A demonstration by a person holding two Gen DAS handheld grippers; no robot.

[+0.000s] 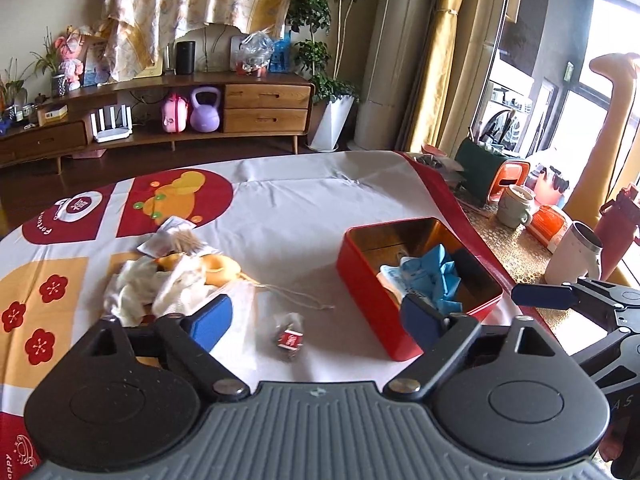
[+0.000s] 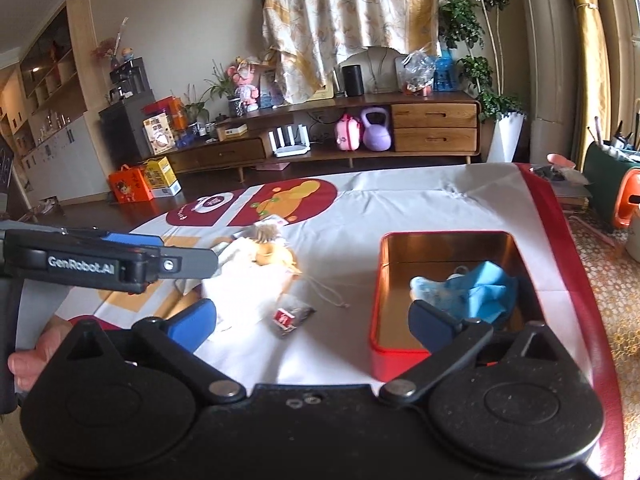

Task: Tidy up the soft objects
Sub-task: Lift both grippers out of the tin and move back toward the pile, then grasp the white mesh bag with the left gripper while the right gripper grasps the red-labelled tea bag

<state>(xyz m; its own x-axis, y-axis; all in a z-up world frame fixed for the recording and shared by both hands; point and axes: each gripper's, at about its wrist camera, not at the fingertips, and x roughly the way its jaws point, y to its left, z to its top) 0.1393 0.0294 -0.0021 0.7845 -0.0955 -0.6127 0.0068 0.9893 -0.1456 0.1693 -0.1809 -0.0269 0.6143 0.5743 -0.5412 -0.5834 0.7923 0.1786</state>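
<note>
Only the blue cloth (image 1: 436, 276) lay in the red tin (image 1: 362, 276); the pile of soft things (image 1: 172, 284) and a small packet (image 1: 289, 334) waited on the table, both my grippers (image 1: 318, 314) (image 2: 312, 316) spread wide and empty

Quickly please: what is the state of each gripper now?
Left gripper: open, holding nothing.
Right gripper: open, holding nothing.

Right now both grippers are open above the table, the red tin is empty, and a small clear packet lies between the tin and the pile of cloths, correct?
Not quite: the red tin is not empty. The right wrist view shows a blue soft item inside it. The rest holds.
</note>
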